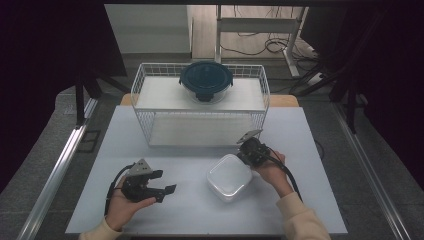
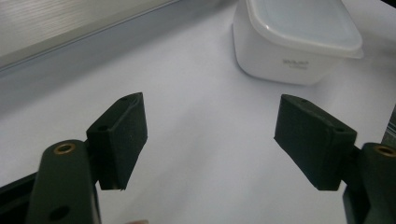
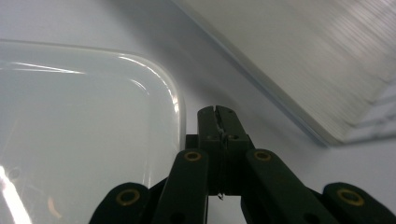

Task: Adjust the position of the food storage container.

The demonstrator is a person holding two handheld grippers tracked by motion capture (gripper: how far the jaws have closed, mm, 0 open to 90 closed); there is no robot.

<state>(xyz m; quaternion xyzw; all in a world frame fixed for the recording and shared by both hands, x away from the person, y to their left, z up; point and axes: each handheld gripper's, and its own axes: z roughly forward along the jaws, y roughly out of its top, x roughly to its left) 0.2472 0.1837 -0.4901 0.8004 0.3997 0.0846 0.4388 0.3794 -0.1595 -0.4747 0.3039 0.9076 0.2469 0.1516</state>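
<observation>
Container: the white square plastic container with a translucent lid (image 1: 229, 177) sits on the white table (image 1: 190, 210), in front of the white wire rack (image 1: 200, 117).
Right gripper (image 1: 248, 150): jaws clenched on nothing, just beside the container's far right corner.
Left gripper (image 1: 167, 191): jaws spread wide, empty, well apart from the container.
Risk: shut jaws may just shove the container aside.
Second risk: a nudge at the lid's rim could pop it loose.

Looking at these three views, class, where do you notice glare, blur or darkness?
High view: dim, black at both sides, the table evenly lit. Right gripper view: bright streaks of glare on the white box's lid, the shelf edge soft. Left gripper view: the box sharp, the near pads slightly soft.
</observation>
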